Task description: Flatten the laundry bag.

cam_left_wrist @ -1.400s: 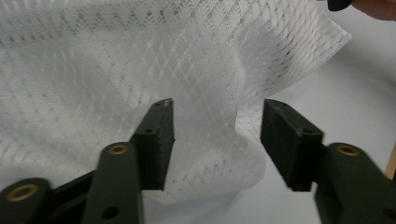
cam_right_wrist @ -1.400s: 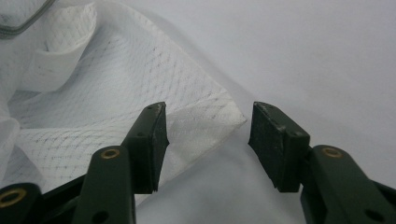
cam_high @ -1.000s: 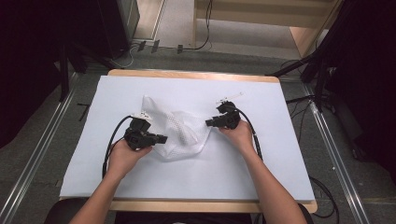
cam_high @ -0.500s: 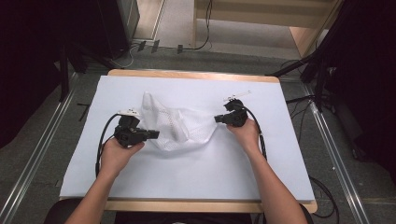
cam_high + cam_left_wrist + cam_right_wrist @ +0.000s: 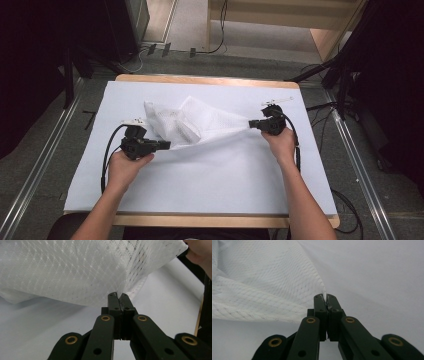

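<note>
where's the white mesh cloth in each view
High view: the white mesh cloth lies mid-table, stretched between the left gripper and right gripper.
Left gripper view: it spans the top, its edge pinched in the shut jaws.
Right gripper view: it fills the upper left, a corner pinched in the shut jaws.
Shared landmark: the white table cover.

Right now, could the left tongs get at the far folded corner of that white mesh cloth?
Probably not as things stand: the left tongs are shut on the near edge of the white mesh cloth, stretched toward the right tongs. The far corner lies uncovered, so letting go first should free the way.
</note>
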{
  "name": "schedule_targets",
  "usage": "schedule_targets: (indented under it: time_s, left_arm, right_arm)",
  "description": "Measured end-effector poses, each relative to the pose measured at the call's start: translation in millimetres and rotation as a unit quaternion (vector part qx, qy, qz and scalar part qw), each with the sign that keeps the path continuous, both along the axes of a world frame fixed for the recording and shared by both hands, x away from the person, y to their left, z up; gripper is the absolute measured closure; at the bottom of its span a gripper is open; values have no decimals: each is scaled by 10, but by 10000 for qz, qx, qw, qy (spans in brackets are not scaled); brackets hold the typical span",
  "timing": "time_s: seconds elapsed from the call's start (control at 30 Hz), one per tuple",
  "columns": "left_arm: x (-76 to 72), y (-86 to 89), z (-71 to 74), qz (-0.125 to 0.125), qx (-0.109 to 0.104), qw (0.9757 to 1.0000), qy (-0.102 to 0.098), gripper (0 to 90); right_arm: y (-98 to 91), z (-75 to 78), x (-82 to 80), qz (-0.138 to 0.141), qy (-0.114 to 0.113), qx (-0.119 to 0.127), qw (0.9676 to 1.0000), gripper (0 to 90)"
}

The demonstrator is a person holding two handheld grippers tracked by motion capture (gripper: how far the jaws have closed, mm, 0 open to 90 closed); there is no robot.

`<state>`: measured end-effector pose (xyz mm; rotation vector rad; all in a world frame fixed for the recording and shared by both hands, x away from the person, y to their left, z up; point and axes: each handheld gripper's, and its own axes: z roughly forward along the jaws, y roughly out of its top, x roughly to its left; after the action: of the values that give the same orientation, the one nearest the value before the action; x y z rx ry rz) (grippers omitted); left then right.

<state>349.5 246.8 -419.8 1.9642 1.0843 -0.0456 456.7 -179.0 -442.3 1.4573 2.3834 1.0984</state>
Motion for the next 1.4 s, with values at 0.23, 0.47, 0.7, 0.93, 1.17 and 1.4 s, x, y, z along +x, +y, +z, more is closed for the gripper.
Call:
schedule_targets:
  time_s: [0.23, 0.47, 0.7, 0.93, 1.17, 1.4]
  left_arm:
    - [-56, -27, -46, -160, 123, 9996, 217, 802]
    - [-138, 188, 61, -127, 337, 9993, 117, 604]
    - [-203, 482, 237, 153, 254, 9994, -149, 551]
    - [-209, 618, 286, 352, 275, 9988, -195, 554]
    - [-148, 645, 336, 378, 284, 9988, -161, 621]
    - [-139, 625, 417, 358, 269, 9988, -210, 676]
  right_arm:
    - [53, -105, 31, 66, 109, -287, 9995, 845]
    - [52, 38, -26, 84, -81, -10, 9999, 646]
    - [174, 213, -127, 330, -300, 195, 9988, 747]
    - [466, 215, -211, 843, -211, 220, 9960, 856]
    - [929, 48, -330, 1563, 124, 266, 9873, 900]
    - [1262, -105, -445, 2009, 343, 137, 9789, 900]
